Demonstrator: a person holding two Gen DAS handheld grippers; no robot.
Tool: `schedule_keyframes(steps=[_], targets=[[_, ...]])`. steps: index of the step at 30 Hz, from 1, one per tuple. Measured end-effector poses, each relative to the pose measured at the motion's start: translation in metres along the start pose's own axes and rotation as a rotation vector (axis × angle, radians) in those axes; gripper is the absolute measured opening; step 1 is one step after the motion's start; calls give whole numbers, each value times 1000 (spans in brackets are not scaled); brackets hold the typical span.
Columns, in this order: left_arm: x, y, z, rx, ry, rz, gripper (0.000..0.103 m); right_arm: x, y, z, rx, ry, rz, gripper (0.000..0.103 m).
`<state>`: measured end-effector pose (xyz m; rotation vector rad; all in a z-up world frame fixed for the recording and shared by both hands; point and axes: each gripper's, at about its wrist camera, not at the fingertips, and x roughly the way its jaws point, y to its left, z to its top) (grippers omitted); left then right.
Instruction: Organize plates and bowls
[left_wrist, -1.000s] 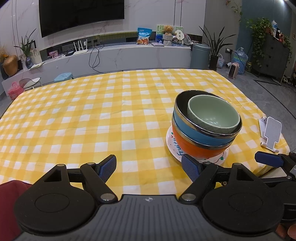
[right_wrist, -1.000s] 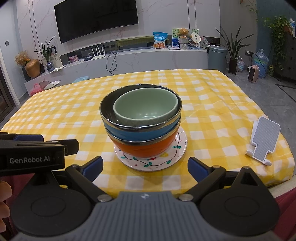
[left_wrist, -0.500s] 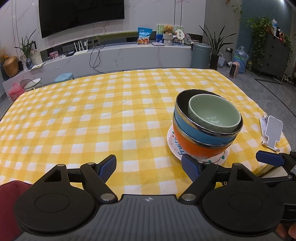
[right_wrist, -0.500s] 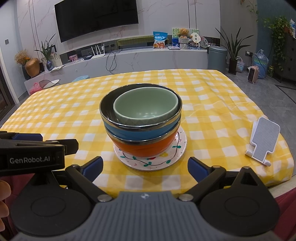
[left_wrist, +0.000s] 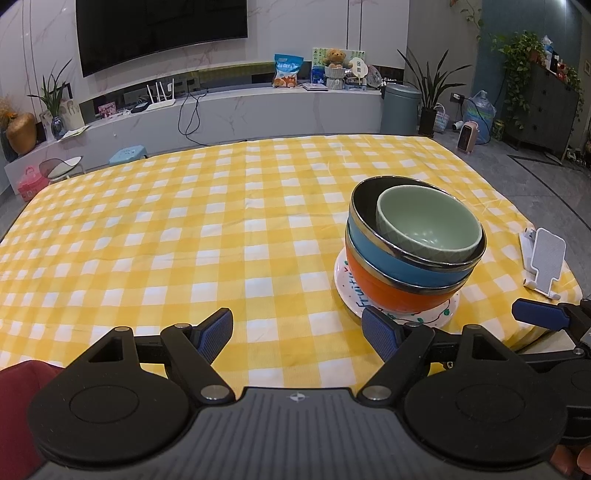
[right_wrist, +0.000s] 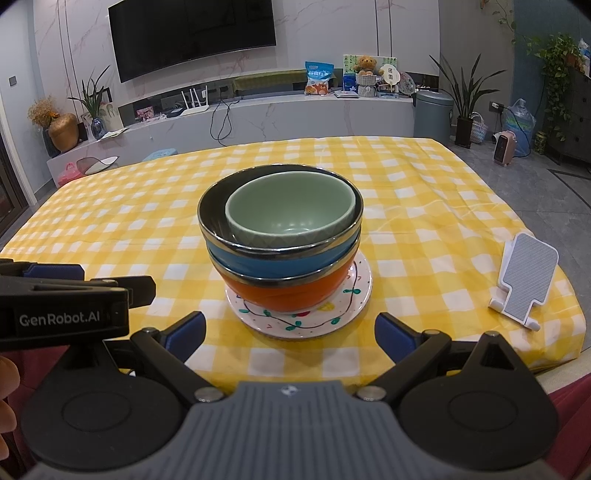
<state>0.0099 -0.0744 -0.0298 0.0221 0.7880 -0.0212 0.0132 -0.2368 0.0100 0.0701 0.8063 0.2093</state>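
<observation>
A stack stands near the table's front right: a pale green bowl (right_wrist: 290, 216) nested in a blue steel-rimmed bowl (right_wrist: 280, 258), which sits in an orange bowl (right_wrist: 288, 291) on a white painted plate (right_wrist: 314, 321). The left wrist view shows the same green bowl (left_wrist: 428, 225), blue bowl (left_wrist: 402, 266), orange bowl (left_wrist: 399, 291) and plate (left_wrist: 447, 314) to the right of my left gripper (left_wrist: 299, 334). That gripper is open and holds nothing. My right gripper (right_wrist: 290, 334) is open too, just short of the plate, empty.
A yellow checked cloth (left_wrist: 184, 229) covers the table. A white phone stand (right_wrist: 524, 280) sits at the right front edge. The left gripper's body (right_wrist: 66, 306) shows at the right wrist view's left side. A TV wall and shelf lie beyond the table.
Both views have drifted only slightly; the stack and both open grippers stay as they were.
</observation>
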Motion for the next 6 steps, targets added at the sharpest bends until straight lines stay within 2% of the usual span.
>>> schedule_keyframes(steps=[6], targets=[[0,1,1,9,-4,1,92,0,0,-1,-2,2,-1,96]])
